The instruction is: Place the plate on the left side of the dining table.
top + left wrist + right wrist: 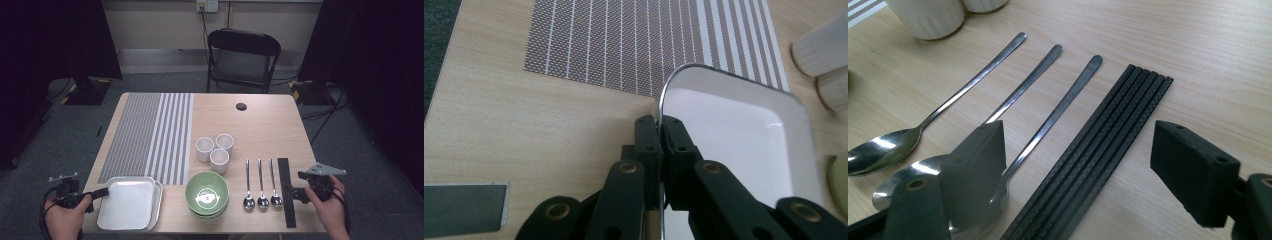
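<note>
At the table's seven o'clock corner, the left gripper [659, 131] is pinching the rim of the top white square plate [127, 202]. At four o'clock, the right gripper [1078, 165] is hovering, jaws spread, over the black chopsticks [1098, 150].

A black folding chair [243, 59] stands beyond the wooden counter's [265, 127] far edge on grey carpet [55, 140]. A pale wall [160, 22] with a socket [207, 5] lies behind, flanked by dark curtains [50, 40].
</note>
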